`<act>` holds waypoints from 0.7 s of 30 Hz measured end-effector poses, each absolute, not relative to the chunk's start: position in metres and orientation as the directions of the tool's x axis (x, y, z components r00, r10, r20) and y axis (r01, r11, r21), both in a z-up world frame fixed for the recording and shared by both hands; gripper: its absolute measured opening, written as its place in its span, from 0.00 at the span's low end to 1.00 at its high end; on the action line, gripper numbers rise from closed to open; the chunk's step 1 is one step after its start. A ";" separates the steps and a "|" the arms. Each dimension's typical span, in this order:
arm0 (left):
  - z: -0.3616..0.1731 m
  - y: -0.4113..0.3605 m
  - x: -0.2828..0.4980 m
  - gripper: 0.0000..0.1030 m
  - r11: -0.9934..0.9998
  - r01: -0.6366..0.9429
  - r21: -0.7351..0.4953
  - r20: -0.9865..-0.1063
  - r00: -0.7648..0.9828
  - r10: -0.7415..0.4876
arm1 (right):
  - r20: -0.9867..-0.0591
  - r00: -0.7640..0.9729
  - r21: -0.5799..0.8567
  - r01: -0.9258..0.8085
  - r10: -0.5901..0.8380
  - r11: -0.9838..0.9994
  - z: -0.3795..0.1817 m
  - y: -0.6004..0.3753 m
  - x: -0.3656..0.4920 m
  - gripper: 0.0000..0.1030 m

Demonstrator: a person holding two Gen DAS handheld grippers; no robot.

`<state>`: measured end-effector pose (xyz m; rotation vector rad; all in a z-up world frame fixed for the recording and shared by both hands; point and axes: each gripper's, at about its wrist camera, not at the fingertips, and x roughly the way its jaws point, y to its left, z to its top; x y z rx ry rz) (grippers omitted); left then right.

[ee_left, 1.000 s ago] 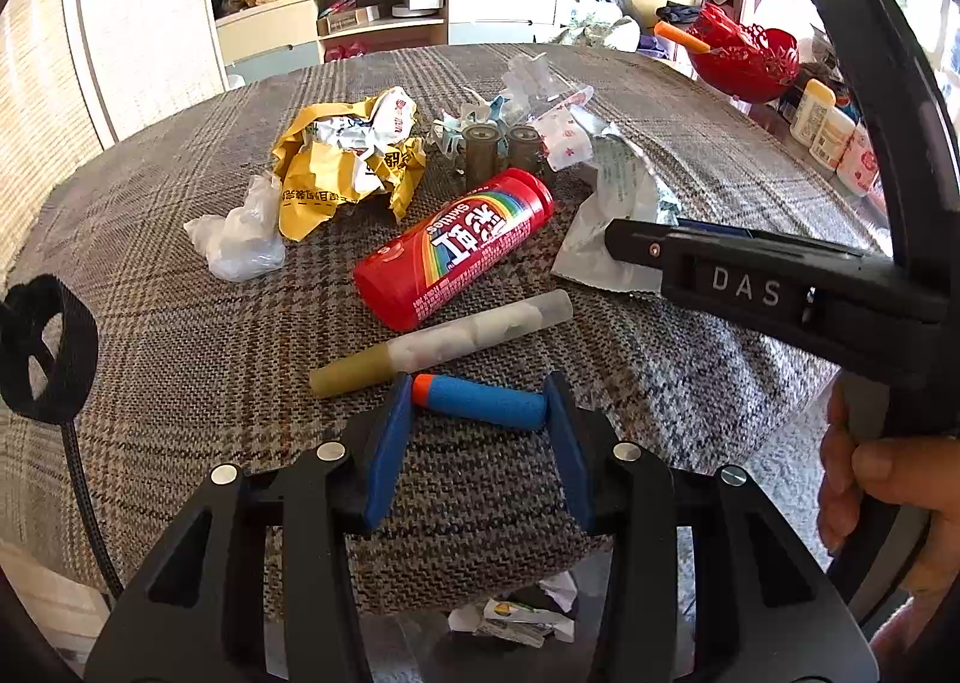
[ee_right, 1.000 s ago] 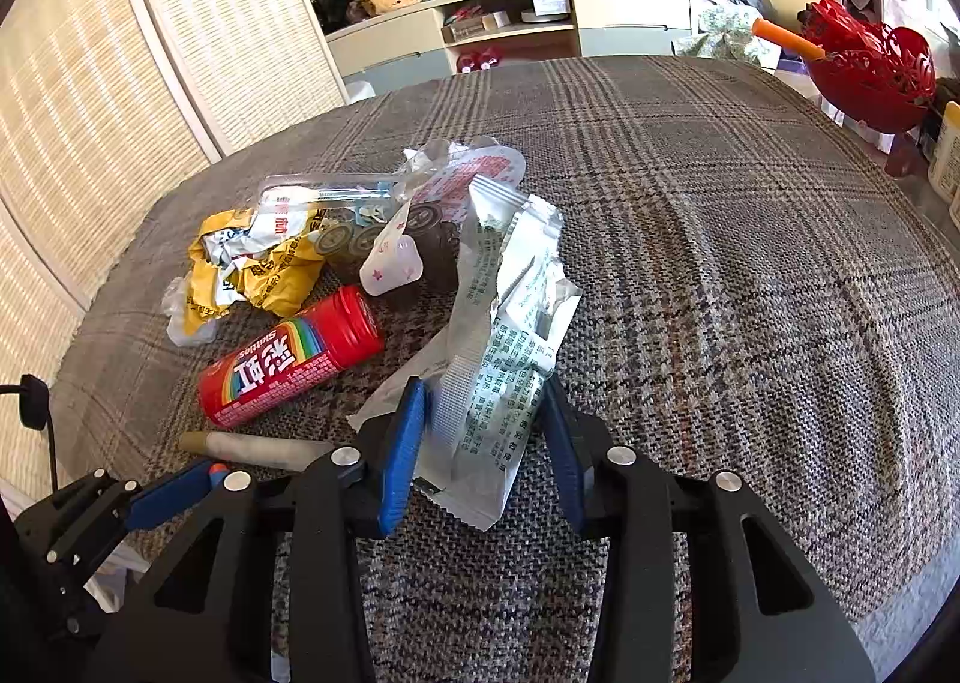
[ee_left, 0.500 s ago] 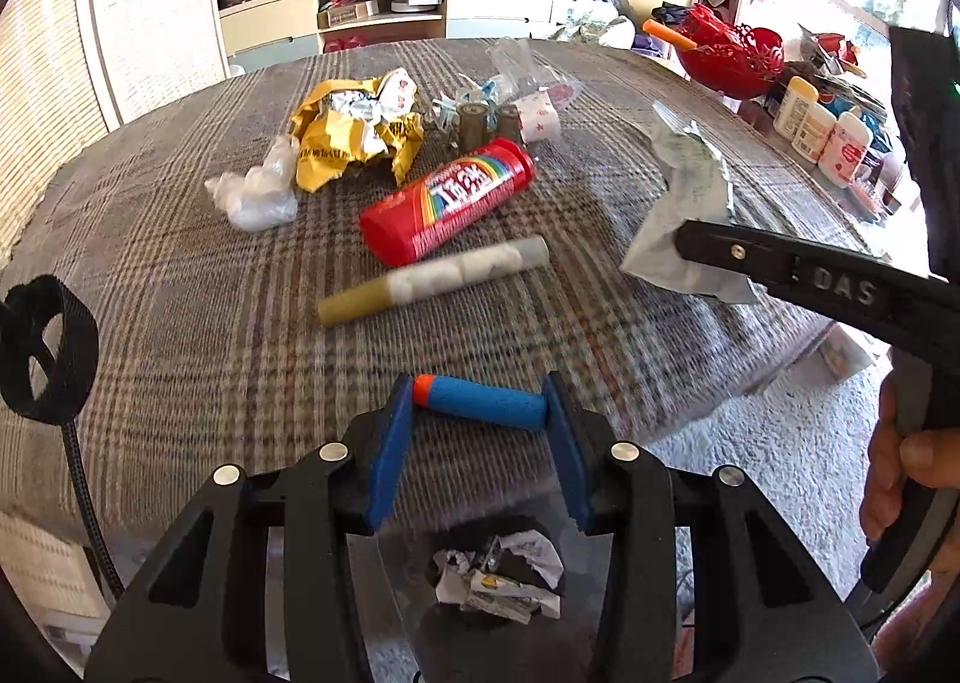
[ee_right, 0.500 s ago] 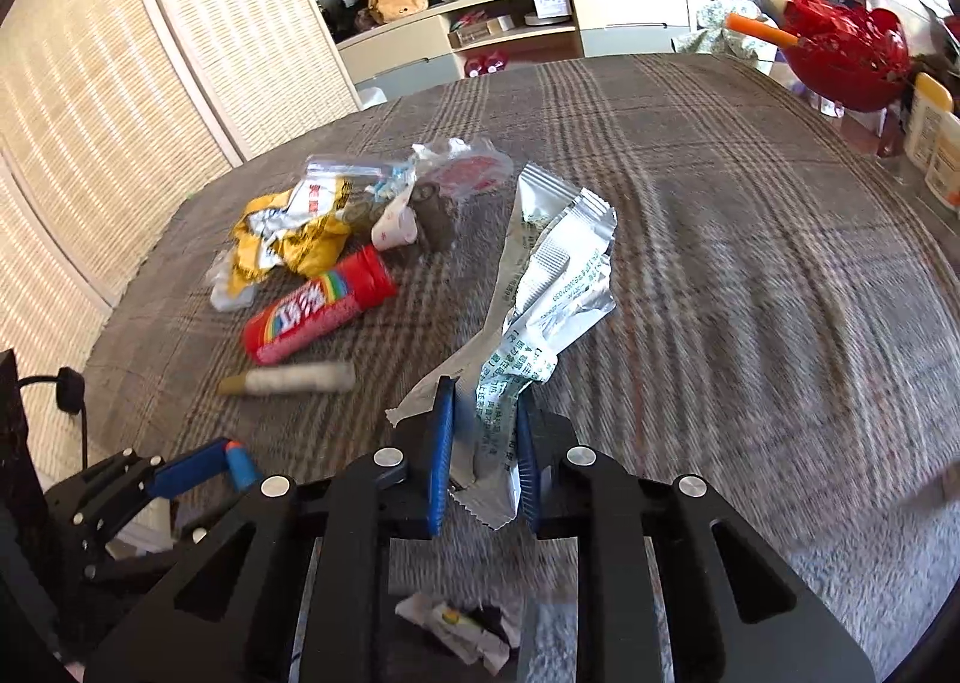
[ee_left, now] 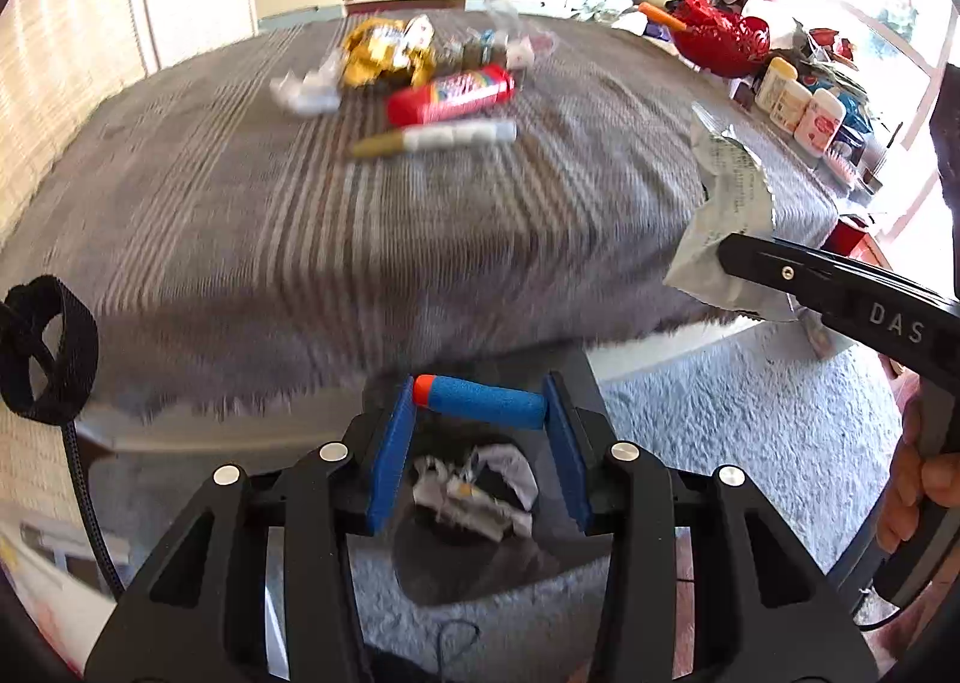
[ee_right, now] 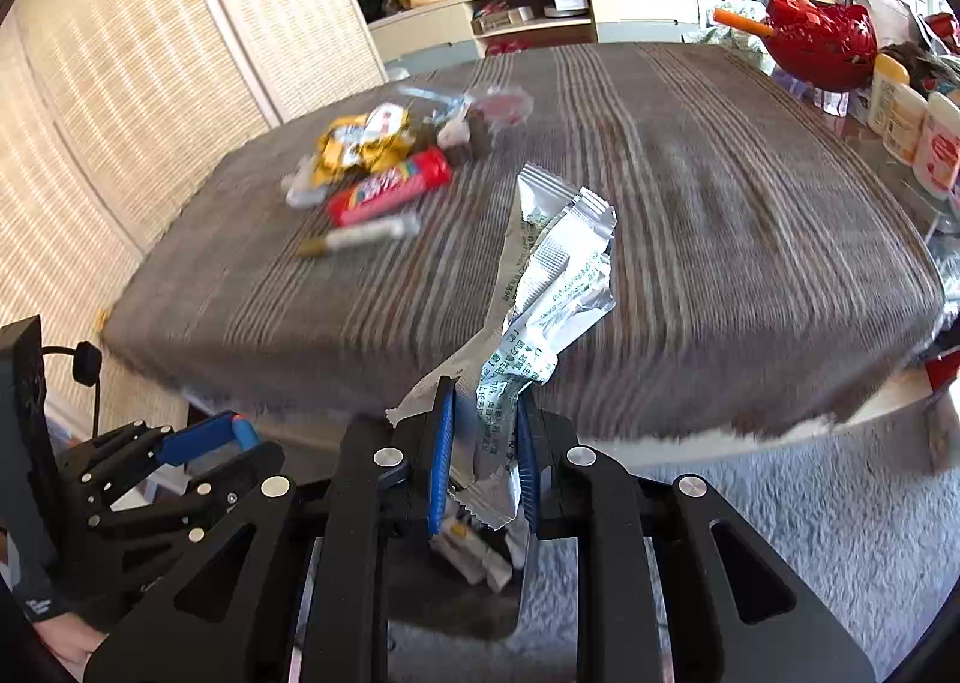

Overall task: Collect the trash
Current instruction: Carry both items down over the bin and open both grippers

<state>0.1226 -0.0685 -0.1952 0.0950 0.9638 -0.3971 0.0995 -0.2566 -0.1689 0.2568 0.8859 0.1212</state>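
Foil wrapper (ee_right: 543, 287) pinched in right gripper (ee_right: 483, 443); foam dart (ee_left: 483, 401) clamped in left gripper (ee_left: 480, 437). Both hang above the bin (ee_left: 540, 569). Next: release.

Left gripper (ee_left: 480, 425): black angular frame with cut-out windows, four round silver screw heads, flat blue pads on the fingers (ee_left: 390, 461). Black looped strap (ee_left: 45, 350) with braided cable at nine o'clock. Right gripper (ee_right: 483, 443): same black frame, silver screws, blue pads; seen from the left wrist view at three o'clock as a black bar lettered "DAS" with one small screw. Dark sleeve (ee_right: 27, 563) with small white print at eight o'clock of the right wrist view.
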 end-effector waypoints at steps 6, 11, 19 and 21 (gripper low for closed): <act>-0.217 -0.061 0.098 0.40 0.931 0.351 -0.103 -0.838 0.474 -0.271 | -0.789 0.575 0.263 -0.003 0.217 0.965 -0.195 -0.245 0.077 0.20; -0.240 -0.057 0.095 0.40 0.937 0.332 -0.106 -0.856 0.449 -0.256 | -0.833 0.504 0.261 -0.006 0.228 0.965 -0.228 -0.231 0.073 0.20; -0.282 -0.055 0.094 0.40 0.935 0.329 -0.130 -0.894 0.369 -0.254 | -0.882 0.393 0.279 -0.006 0.258 0.960 -0.274 -0.213 0.081 0.20; -0.292 -0.055 0.095 0.40 0.935 0.328 -0.135 -0.905 0.344 -0.251 | -0.892 0.365 0.285 -0.003 0.266 0.959 -0.284 -0.210 0.083 0.20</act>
